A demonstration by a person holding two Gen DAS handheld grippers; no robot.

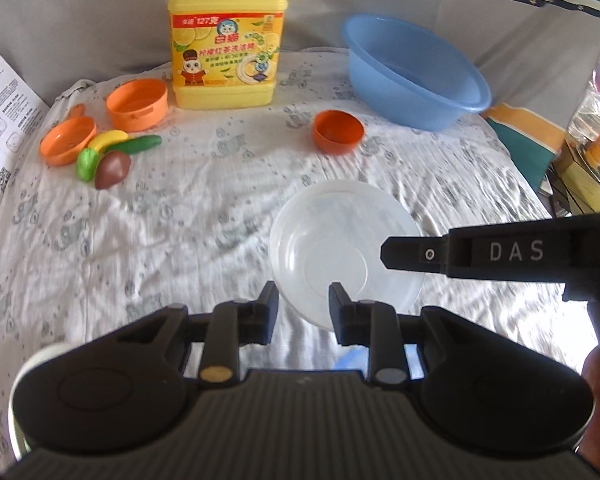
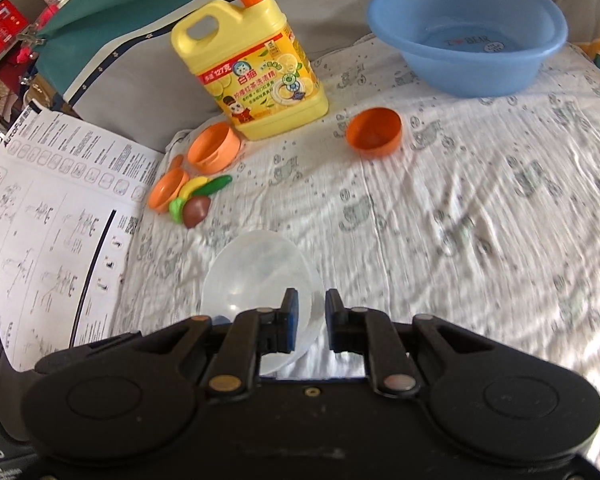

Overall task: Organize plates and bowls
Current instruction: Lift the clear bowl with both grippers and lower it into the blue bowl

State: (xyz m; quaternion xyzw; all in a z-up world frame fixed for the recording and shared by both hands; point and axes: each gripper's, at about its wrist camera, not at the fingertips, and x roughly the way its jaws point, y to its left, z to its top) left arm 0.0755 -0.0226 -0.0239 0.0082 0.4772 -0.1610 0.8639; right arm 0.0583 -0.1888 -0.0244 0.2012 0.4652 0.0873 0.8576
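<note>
Count, left to right in the left wrist view: 1 printed instruction sheet at the far left edge, 1 shallow orange pan with a stub handle, 4 toy food pieces bunched just beside it — yellow banana, dark green cucumber, light green piece, brown piece. Then 1 orange pot, 1 yellow detergent jug with orange pump, 1 small orange bowl tipped on its side, 1 clear plastic plate, 1 blue basin at the back right. All sit on a white patterned cloth.

Task item: the clear plate is translucent, round, with a raised ring in the centre and a wide rim; cloth pattern shows through it. It is in the near centre of the cloth, well apart from the orange bowl and the basin.

Left gripper — jaws spread, one finger each side of the plate's near rim; cannot tell if they touch it.

Right gripper — jaws narrowly apart with the plate's rim between them; cannot tell whether it is actually clamped. In the left wrist view its finger lies over the plate's right side.
</note>
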